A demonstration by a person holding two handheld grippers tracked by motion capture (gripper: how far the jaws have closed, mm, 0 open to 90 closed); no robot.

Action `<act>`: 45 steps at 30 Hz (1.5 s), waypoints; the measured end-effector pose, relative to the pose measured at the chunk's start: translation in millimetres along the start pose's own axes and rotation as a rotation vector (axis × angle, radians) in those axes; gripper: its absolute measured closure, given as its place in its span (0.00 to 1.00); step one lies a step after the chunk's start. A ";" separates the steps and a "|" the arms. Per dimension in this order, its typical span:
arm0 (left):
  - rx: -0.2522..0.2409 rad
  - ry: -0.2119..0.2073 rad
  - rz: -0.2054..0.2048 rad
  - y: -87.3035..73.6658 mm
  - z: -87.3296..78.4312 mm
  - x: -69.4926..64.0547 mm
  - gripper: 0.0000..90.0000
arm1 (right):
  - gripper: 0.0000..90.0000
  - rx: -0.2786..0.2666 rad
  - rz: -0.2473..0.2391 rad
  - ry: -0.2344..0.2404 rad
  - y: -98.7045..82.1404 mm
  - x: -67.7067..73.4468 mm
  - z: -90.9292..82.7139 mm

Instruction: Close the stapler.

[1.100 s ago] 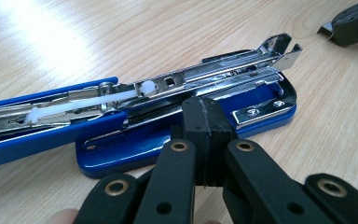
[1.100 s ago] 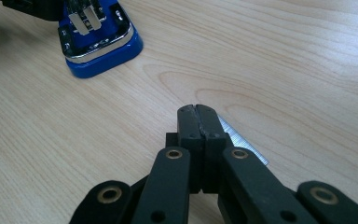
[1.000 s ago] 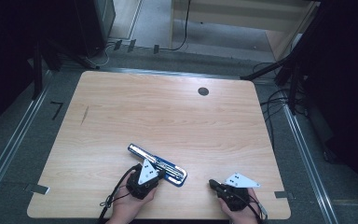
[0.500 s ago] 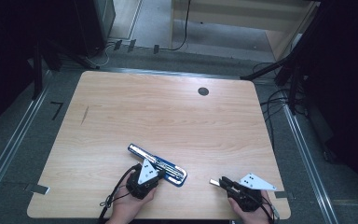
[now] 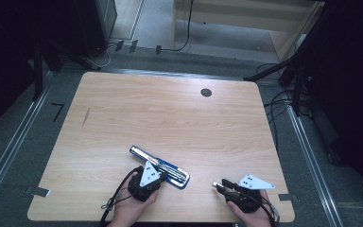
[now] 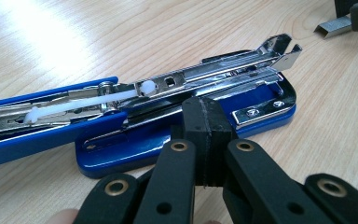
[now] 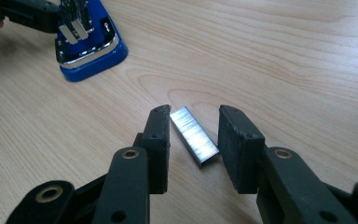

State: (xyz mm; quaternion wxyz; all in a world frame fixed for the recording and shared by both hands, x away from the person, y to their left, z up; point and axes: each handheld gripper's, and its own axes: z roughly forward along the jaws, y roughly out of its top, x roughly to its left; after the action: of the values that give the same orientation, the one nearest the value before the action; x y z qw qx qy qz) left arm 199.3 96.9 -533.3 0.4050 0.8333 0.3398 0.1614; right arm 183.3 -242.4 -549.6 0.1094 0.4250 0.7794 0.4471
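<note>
A blue stapler (image 5: 158, 166) lies swung open flat on the wooden table (image 5: 170, 118), its chrome magazine (image 6: 205, 77) facing up. My left gripper (image 5: 162, 174) is shut, with its joined tips (image 6: 203, 122) resting down on the stapler's blue base. To the right, a short strip of staples (image 7: 195, 135) lies on the table between the jaws of my right gripper (image 7: 193, 126). Those jaws have just been opening and stand apart around the strip without pressing on it. The strip (image 6: 332, 25) also appears far off in the left gripper view.
A dark round cable hole (image 5: 206, 92) sits near the table's far edge. Both hands hold the grippers at the front edge (image 5: 170, 220). Cables and dark stands lie on the floor around the table.
My right gripper has shifted slightly to the right and its jaws have spread apart, leaving the staple strip on the table. The left gripper and the stapler have not moved.
</note>
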 end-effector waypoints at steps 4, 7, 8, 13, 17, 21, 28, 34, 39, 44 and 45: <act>0.000 0.000 0.000 0.0 0.0 0.0 1.00 | 0.76 0.021 -0.033 -0.017 0.0 3.1 1.3; 0.000 0.000 0.000 0.0 0.0 0.0 1.00 | 0.80 0.036 -0.064 -0.027 0.2 6.3 2.7; -0.001 0.000 0.001 0.0 0.1 -0.1 1.00 | 0.81 0.037 -0.066 -0.026 0.3 6.9 2.9; 0.000 0.000 0.000 0.0 0.0 0.0 1.00 | 0.88 0.042 -0.085 -0.028 0.2 11.4 4.2; 0.000 0.000 0.000 0.0 0.0 0.0 1.00 | 0.88 0.046 -0.084 -0.029 0.8 12.2 4.4; 0.000 -0.001 -0.002 0.0 0.0 0.1 1.00 | 0.86 0.045 -0.065 -0.019 1.6 12.2 4.9; 0.000 -0.001 -0.002 0.0 0.0 0.2 1.00 | 0.85 0.040 -0.076 -0.022 2.7 15.7 9.2; 0.000 -0.001 0.000 0.0 0.0 0.0 1.00 | 0.88 0.051 -0.082 -0.035 4.6 19.8 10.5; 0.000 -0.002 -0.002 0.0 -0.1 0.2 1.00 | 0.88 0.041 -0.076 -0.036 5.4 19.4 9.5; 0.000 -0.003 -0.002 0.0 -0.1 0.3 1.00 | 0.88 0.013 -0.071 -0.035 8.7 18.5 4.4; 0.000 -0.002 -0.002 0.0 0.0 0.2 1.00 | 0.88 0.013 -0.071 -0.035 8.7 18.5 4.4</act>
State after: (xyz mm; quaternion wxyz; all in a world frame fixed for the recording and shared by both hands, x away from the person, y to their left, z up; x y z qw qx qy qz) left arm 199.4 97.0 -533.3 0.4055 0.8331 0.3403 0.1601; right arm 179.4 -223.6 -541.4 0.1362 0.4054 0.7948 0.4305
